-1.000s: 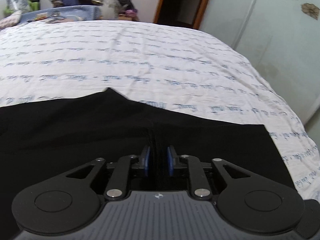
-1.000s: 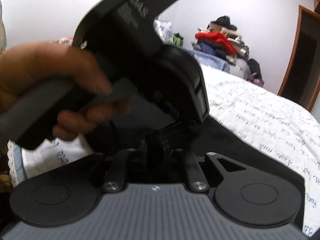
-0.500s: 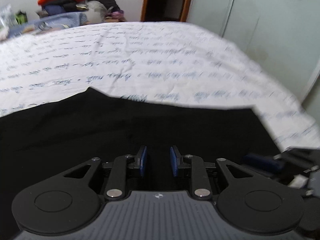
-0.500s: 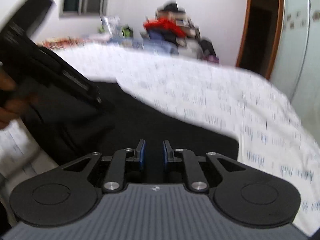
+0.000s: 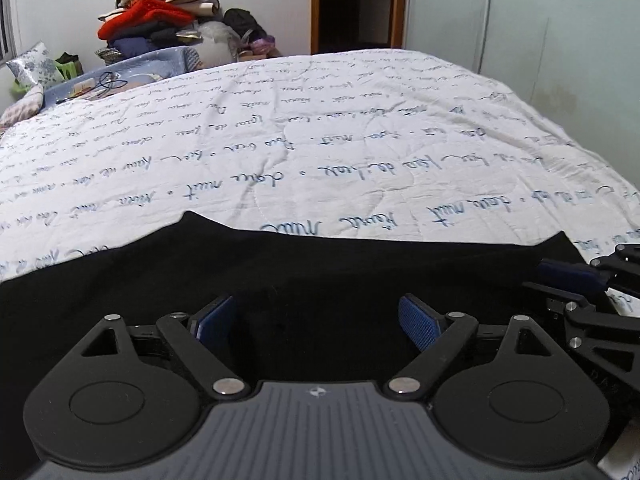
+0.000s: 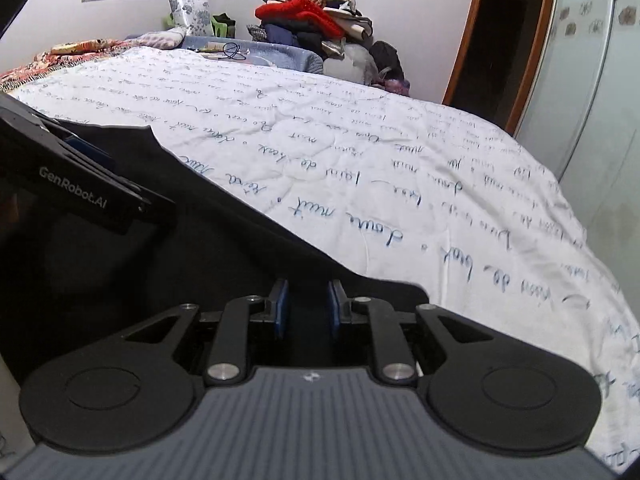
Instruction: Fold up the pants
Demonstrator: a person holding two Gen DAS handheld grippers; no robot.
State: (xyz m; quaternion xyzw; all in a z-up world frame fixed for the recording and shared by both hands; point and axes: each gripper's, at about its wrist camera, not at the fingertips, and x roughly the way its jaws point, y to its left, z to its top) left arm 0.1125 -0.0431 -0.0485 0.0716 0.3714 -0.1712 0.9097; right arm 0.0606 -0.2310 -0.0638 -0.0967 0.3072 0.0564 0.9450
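Fold laid; left claw (image 5: 316, 320) just sprung wide, empty.
Black pants (image 5: 280, 272) flat on bed (image 5: 360, 120), 6 o'clock. Right claw (image 6: 306, 312) nearly clenched, grasp unclear; smooth edges before refolding.

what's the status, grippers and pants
Left gripper jaws just opened wide over the pants, nothing pinched. Right gripper narrow, grip unclear. Pants flat on the bed. Nothing in the way.
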